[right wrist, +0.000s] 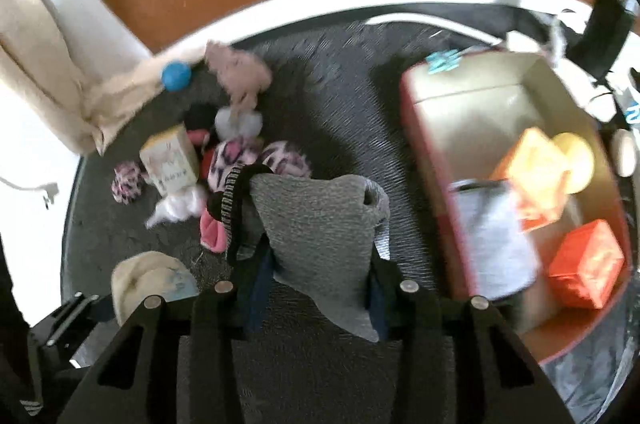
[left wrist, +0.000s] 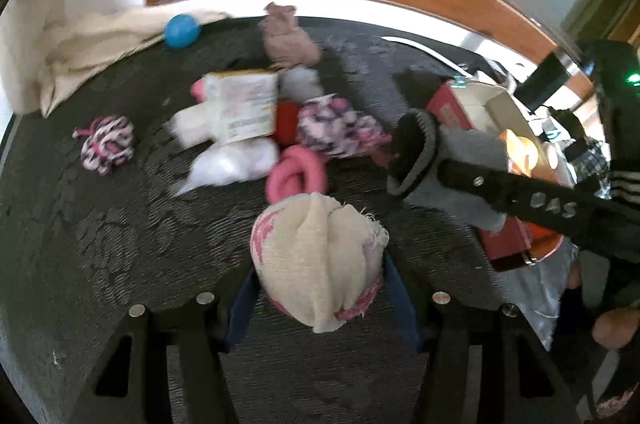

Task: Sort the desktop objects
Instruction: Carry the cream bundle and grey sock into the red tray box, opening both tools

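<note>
Left wrist view: my left gripper (left wrist: pixel 320 288) pinches a cream-pink sock bundle (left wrist: pixel 316 260) above the dark mat (left wrist: pixel 120 244). My right gripper (right wrist: pixel 316 276) clamps a grey sock (right wrist: pixel 320 220) — I judge both are mid-carry, next over the red-walled box (right wrist: pixel 424 152) beside it, already holding orange blocks (right wrist: pixel 584 264).

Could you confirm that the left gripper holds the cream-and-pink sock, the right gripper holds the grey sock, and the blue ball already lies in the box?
Not quite: the blue ball is not in the box; it lies on the table by the beige cloth, as the right wrist view shows. The rest stands: the left gripper holds the cream-and-pink sock and the right gripper holds the grey sock.
</note>
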Demonstrator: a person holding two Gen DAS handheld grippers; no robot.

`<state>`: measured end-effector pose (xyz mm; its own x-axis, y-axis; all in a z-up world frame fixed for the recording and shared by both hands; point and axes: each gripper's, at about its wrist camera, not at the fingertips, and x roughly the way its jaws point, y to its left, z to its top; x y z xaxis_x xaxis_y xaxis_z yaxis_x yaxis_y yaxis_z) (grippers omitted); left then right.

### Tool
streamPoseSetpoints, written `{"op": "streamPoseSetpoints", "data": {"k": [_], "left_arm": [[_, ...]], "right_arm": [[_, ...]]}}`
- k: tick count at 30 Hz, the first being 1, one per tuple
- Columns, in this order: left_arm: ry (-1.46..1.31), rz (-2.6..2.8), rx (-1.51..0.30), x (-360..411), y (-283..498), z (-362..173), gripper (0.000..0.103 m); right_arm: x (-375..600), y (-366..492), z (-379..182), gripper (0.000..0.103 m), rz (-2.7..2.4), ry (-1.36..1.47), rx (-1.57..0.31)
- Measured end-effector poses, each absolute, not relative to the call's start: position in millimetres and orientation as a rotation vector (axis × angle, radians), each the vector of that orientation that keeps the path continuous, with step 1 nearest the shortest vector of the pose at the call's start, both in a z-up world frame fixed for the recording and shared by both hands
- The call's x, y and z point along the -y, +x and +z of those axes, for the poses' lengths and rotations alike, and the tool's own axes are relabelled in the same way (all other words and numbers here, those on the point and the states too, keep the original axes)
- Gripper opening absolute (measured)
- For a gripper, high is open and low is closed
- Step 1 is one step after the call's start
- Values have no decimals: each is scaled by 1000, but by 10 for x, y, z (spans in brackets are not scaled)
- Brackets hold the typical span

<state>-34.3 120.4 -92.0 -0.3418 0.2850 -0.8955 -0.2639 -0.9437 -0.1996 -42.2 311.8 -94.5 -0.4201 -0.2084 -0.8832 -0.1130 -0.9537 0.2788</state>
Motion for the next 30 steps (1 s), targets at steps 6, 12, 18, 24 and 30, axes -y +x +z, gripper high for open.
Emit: {"op": "streamPoseSetpoints", "data": {"k": [6,12,18,24,30], "left_arm": [[-1492,2301,-21,-1731,-394,-776,61],[-1422,2279,-54,-2220,-445,-608,61],[-1352,2269,-89,-2742,-605,-461,61],[-1309,2278,-110,-3113,-819,-364,61],[-1314,2276,-127,-3375,-1054,-386,63]], "right_arm": [[-3768,-196,-696,44,-2676,1606,554],[-4279,-35,-671,44,-2741,1613,630],[-4571,109,-710,44,-2748,1624,644],[-4668,118,-750,44,-2730,1629,624],[-4695,75,-797,55,-2684,1642,617]]}}
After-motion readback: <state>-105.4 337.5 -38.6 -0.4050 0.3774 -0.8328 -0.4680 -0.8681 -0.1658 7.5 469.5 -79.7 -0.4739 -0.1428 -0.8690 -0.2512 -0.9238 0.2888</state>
